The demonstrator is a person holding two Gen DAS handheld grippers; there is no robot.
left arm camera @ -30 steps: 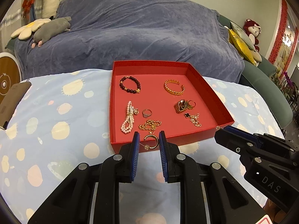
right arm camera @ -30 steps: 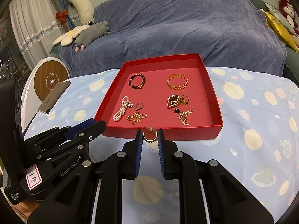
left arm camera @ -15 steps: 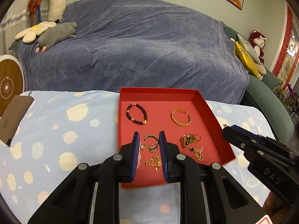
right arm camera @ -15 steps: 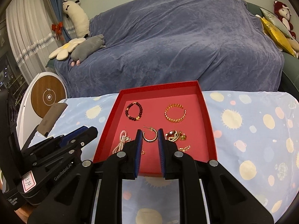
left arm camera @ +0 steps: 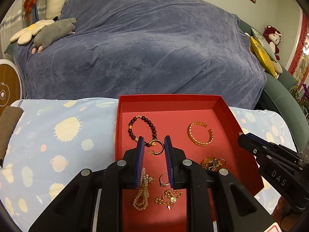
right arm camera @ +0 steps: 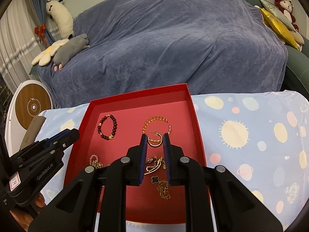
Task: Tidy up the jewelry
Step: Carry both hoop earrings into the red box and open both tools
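Gripping gold hoop earring (left arm camera: 156,147) in left tongs (left arm camera: 154,147) | right tongs (right arm camera: 155,141) gripping second hoop (right arm camera: 154,140) | above red tray (left arm camera: 227,114)

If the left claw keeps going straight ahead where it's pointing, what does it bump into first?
Probably the dark bead bracelet in the red tray, just beyond the gold hoop earring the left claw holds; depth is unclear.

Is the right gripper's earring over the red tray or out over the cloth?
Over the tray: the hoop earring, between the right gripper fingers, hangs above the red tray.
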